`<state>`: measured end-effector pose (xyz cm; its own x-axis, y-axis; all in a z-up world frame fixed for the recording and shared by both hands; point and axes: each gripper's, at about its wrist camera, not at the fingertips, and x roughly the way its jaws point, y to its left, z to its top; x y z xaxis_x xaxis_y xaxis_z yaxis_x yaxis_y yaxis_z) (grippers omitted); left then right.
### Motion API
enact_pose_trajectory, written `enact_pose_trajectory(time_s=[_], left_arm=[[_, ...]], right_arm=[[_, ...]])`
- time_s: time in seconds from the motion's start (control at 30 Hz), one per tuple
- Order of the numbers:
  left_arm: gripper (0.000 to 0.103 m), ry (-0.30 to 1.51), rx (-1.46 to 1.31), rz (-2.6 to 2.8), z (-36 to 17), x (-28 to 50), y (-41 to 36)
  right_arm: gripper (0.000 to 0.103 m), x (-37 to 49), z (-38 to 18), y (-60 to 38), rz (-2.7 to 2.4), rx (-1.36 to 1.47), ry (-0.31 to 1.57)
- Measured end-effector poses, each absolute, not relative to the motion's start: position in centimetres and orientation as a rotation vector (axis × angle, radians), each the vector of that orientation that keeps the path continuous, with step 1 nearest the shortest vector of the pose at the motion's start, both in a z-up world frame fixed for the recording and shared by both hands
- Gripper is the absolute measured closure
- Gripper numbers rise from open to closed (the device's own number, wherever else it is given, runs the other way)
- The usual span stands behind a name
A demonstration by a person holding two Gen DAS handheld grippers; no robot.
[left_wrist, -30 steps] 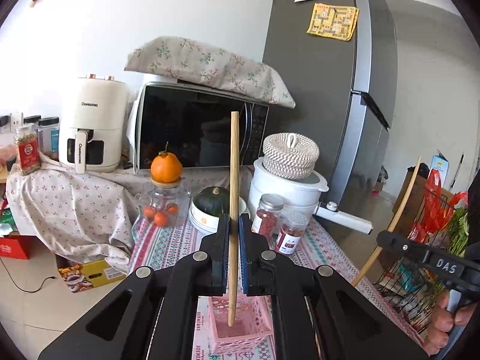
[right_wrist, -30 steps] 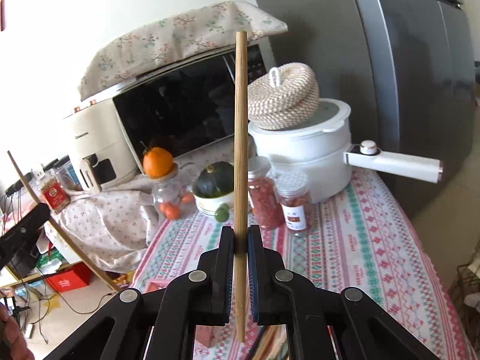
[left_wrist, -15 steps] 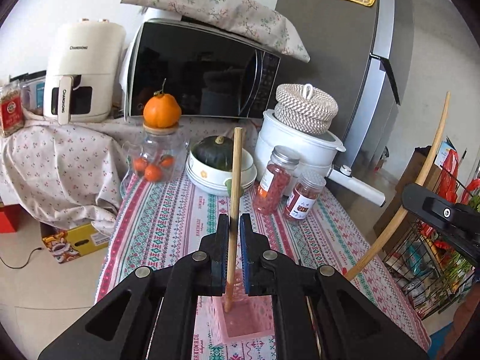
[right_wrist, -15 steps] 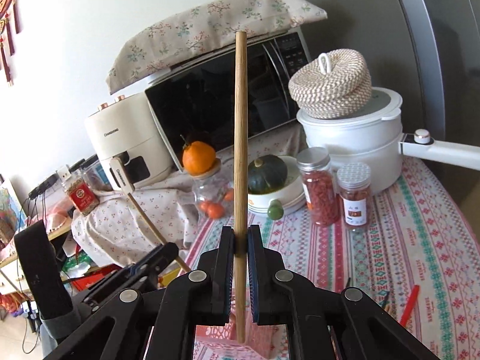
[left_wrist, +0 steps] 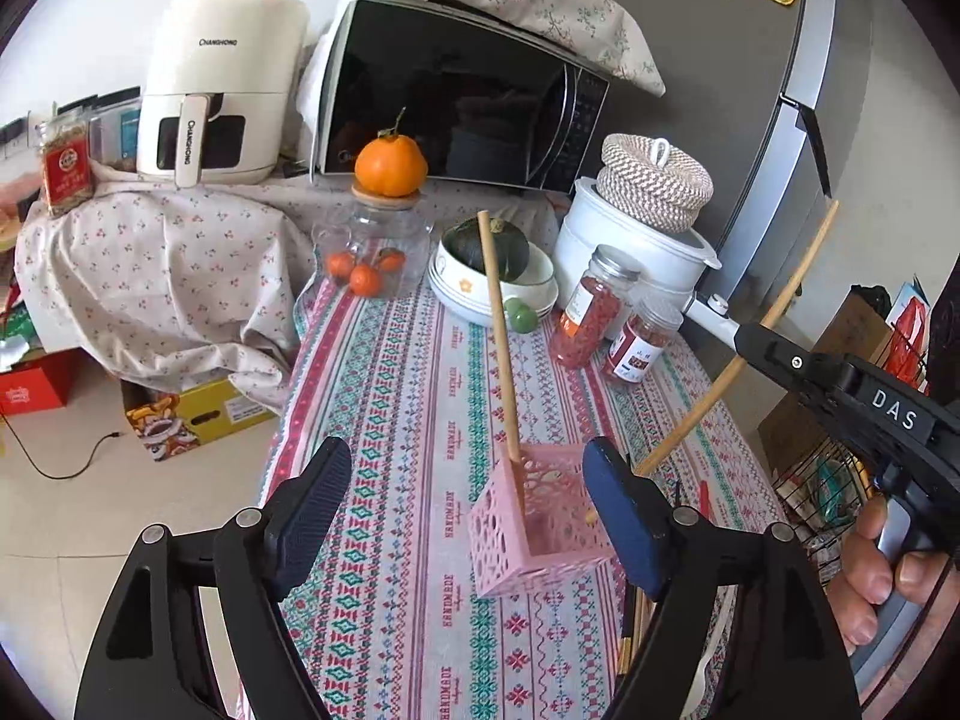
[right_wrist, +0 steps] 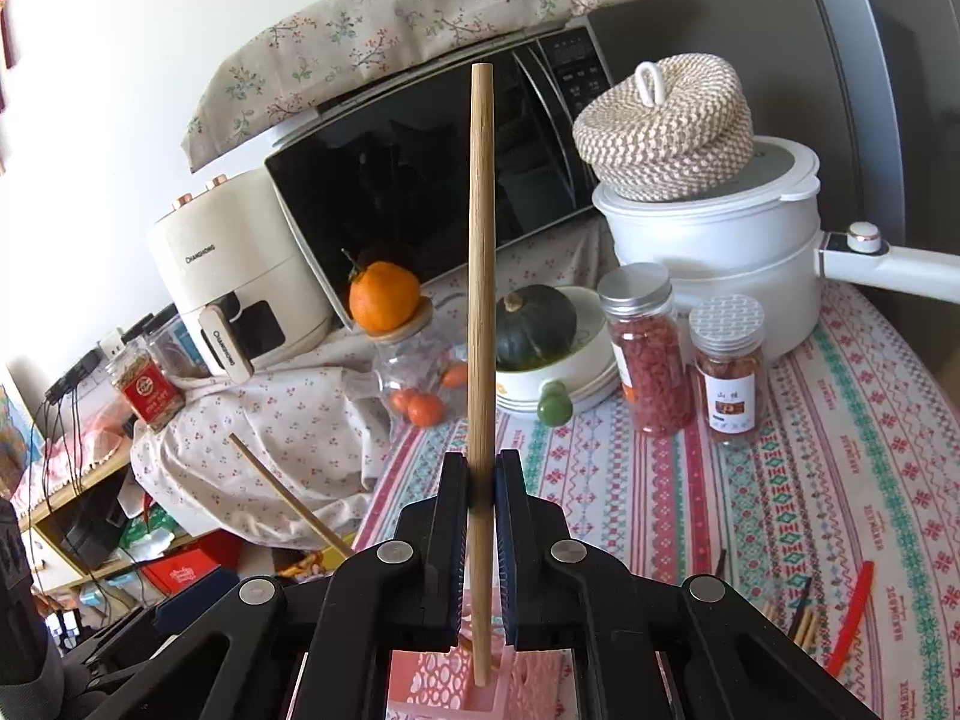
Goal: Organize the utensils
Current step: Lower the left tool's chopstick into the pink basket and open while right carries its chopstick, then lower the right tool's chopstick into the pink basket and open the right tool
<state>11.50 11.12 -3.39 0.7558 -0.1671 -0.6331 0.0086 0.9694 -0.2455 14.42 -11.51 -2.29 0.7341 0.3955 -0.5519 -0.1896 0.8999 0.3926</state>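
Chopstick (left_wrist: 501, 336) stands leaning in the pink basket (left_wrist: 528, 534) near the surface's (left_wrist: 414, 396) front edge, released by the left claw (left_wrist: 462, 510), whose jaws have just been opening. Right claw (right_wrist: 480, 480) is clenched on a second chopstick (right_wrist: 482, 276), its lower tip over the basket.

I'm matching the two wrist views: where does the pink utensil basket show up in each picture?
Left wrist view: the pink utensil basket sits low and centre on the patterned tablecloth, a wooden chopstick leaning in it.
Right wrist view: only its top shows at the bottom edge, below the right gripper.
Shared landmark: the orange on the glass jar.
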Motion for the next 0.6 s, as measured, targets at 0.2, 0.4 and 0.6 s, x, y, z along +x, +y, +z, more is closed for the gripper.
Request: enact_pose_trajectory(time_s=[0.2, 0.4, 0.6], left_arm=[[0.018, 0.758, -0.221, -0.092, -4.2, 11.2, 11.5], [0.018, 0.789, -0.203, -0.107, -4.8, 11.4, 10.9], [0.018, 0.807, -0.187, -0.119, -5.0, 11.4, 10.5]], right_arm=[[0.096, 15.4, -3.8, -10.2, 0.331, 0.315, 0.725], [0.096, 16.5, -6.6, -8.4, 0.326, 0.286, 0.829], [0.092, 17.0, -8.2, -7.9, 0.315, 0.285, 0.876]])
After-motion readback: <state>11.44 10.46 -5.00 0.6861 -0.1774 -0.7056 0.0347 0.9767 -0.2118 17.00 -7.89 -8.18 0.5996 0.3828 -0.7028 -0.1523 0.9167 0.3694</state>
